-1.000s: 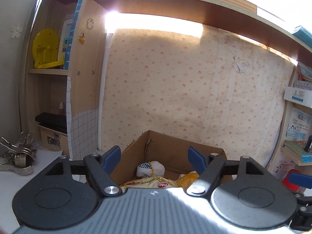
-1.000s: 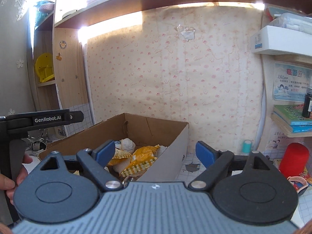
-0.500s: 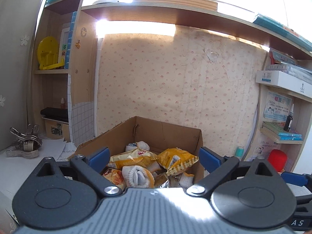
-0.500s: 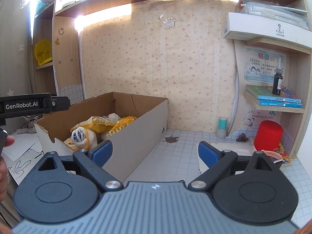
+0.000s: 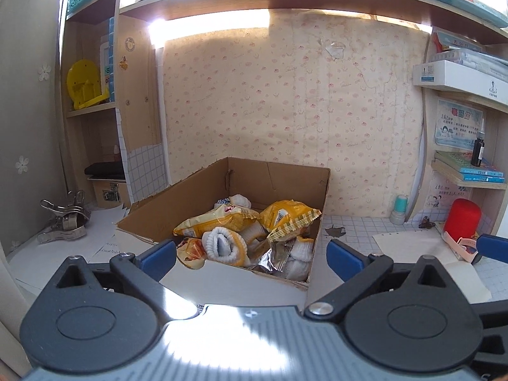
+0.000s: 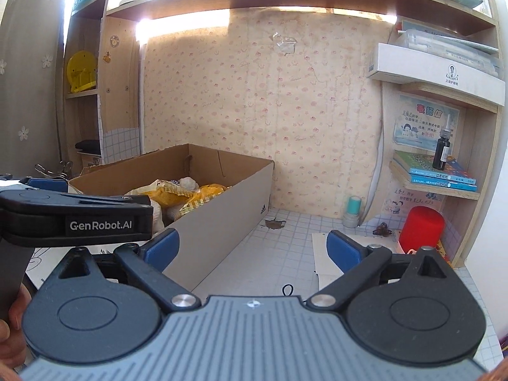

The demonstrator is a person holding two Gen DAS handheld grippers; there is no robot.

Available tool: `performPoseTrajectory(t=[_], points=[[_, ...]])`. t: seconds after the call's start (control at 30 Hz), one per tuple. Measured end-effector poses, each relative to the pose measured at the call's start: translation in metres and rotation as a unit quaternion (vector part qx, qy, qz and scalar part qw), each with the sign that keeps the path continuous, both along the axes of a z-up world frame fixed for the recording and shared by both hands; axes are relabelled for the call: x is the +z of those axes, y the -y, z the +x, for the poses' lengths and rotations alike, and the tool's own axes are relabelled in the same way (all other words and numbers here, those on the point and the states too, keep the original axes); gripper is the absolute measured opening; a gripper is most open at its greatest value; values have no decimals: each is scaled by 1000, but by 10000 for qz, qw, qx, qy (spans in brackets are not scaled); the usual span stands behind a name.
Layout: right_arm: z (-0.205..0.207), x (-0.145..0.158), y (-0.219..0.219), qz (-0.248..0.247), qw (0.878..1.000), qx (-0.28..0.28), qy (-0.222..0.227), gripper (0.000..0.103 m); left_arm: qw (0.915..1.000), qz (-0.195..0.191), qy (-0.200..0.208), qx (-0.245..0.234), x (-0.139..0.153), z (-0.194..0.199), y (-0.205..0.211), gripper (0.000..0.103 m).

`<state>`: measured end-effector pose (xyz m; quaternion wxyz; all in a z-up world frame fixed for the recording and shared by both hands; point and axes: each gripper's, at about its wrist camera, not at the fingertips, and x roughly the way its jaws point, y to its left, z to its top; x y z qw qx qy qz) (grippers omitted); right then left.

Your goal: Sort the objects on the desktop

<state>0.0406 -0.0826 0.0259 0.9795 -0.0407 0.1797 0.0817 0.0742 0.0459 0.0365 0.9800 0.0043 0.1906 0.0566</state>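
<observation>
Left gripper (image 5: 250,255): jaws spread wide, blue fingertips (image 5: 157,255) well apart, nothing between them; held roughly level, pointing forward. Right gripper (image 6: 252,249): jaws likewise spread wide, blue fingertips (image 6: 344,250) well apart, empty; level, facing forward. Left gripper also seen from the right wrist view (image 6: 47,187), side-on at the left edge, black body with white lettering, a blue fingertip just showing behind it. Person's hand (image 6: 14,320) wrapped around that gripper's dark handle at lower left, only partly in view. Right gripper's blue fingertip (image 5: 493,250) visible at the right edge of the left wrist view.
</observation>
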Motion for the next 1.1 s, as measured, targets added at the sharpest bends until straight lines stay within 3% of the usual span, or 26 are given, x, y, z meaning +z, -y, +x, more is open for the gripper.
performPoseTrajectory(t=[0.5, 1.1], points=[[-6, -5, -12, -217, 9996, 93, -163, 97, 9995, 199, -26, 261, -8, -22, -15, 103], [0, -8, -13, -276, 9992, 155, -248, 97, 9992, 20, -193, 338, -14, -17, -26, 103]])
